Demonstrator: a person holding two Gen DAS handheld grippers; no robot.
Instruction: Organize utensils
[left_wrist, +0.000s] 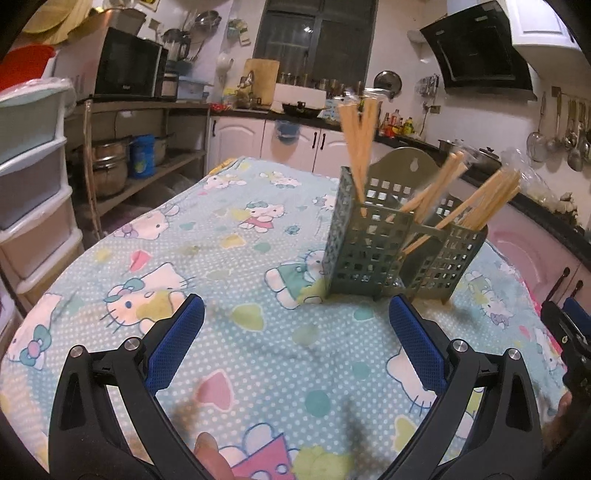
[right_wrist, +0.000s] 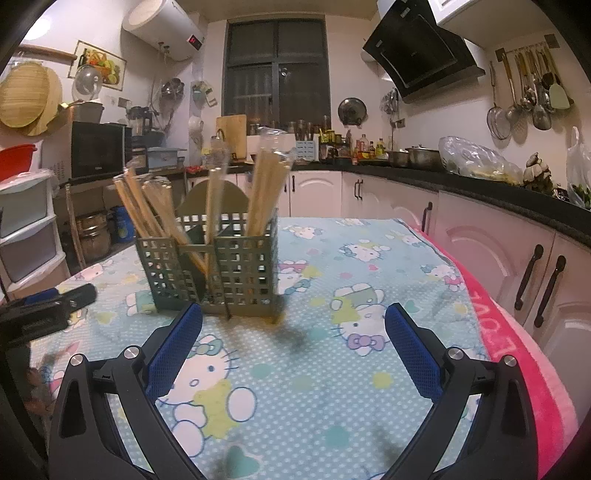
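left tool: spread wide, empty | right tool: spread wide, empty | holder: upright mid-surface, chopsticks standing inside, long axes near-vertical | holder ahead-right of left tool, ahead-left of right; right looks nearer

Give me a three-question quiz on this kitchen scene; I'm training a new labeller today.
1. True or false: the left gripper holds a chopstick bundle.
2. The chopsticks stand in: A) a glass jar B) a green perforated holder C) a drawer.
3. What covers the table?

Key: 1. False; its fingers are spread with nothing between them, as are those of the right gripper. 2. B. 3. A cartoon-cat patterned cloth.
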